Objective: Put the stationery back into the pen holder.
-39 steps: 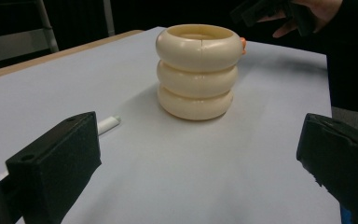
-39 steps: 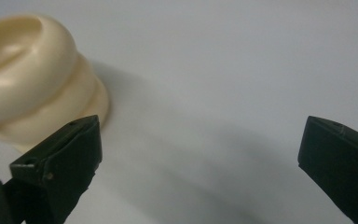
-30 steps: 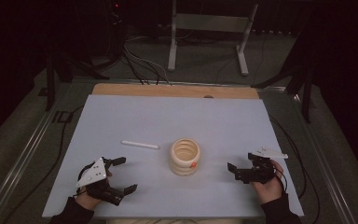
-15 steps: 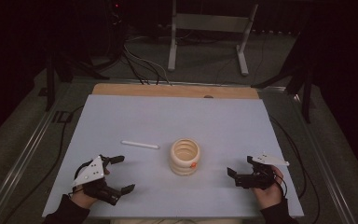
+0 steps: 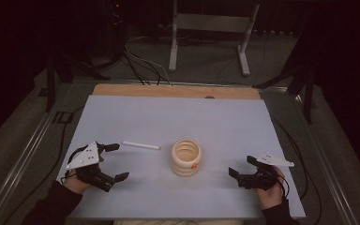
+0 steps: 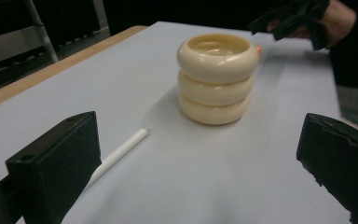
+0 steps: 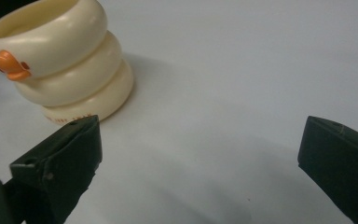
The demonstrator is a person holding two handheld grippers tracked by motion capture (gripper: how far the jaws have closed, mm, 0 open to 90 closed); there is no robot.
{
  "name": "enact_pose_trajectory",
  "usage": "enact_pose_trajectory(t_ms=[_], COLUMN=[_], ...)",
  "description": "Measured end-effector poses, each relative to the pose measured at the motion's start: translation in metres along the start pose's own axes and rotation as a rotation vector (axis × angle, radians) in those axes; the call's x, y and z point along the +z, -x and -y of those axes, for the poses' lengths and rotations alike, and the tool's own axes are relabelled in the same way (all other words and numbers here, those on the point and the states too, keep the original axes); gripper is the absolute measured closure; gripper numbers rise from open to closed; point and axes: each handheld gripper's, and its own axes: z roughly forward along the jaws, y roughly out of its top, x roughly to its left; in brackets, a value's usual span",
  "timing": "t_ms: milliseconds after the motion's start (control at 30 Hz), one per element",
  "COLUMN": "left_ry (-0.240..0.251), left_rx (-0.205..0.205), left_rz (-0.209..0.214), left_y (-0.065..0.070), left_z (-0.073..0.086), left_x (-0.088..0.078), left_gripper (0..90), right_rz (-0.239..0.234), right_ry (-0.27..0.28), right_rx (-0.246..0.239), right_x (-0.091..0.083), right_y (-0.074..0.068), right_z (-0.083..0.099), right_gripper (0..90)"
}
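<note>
A pale blue table (image 5: pixel 178 117) takes up the middle of the high view, with a strip of bare wood (image 5: pixel 168 90) along its far edge. Beyond it, on the dark floor, stand a grey metal frame (image 5: pixel 211 28) and some loose cables (image 5: pixel 140 61).

Near the table's centre, slightly toward the near side, sits a cream holder (image 5: pixel 186 157) shaped like 3 stacked rings, upright and open at the top, with a small orange knob (image 7: pixel 10 65) on its upper ring, facing the right gripper.

At the near left, the left gripper (image 5: pixel 114 161) rests low over the table in the person's hand, its 2 jaws spread wide with nothing between them. At the near right, the right gripper (image 5: pixel 243 166) is held the same way, jaws also wide apart and empty, pointing left toward the holder.

A thin white stick (image 5: pixel 141 145) lies flat on the table between the left gripper and the holder, touching neither.
</note>
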Motion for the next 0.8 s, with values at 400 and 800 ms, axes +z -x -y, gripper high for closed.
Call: enact_pose_trajectory(t_ms=[400,800], left_ry=[-0.122,-0.258], left_rx=[0.092,0.171], left_rz=[0.053,0.122], left_y=[-0.019,-0.038], left_z=[-0.023,-0.038], left_x=[0.018,0.043], left_gripper=[0.2,0.2], right_rz=[-0.022,-0.048], right_ry=[0.024,0.036], right_rx=[-0.031,-0.020], right_x=[0.001,0.000], right_y=[-0.004,-0.003], right_z=[0.001,0.001], right_gripper=[0.0,0.0])
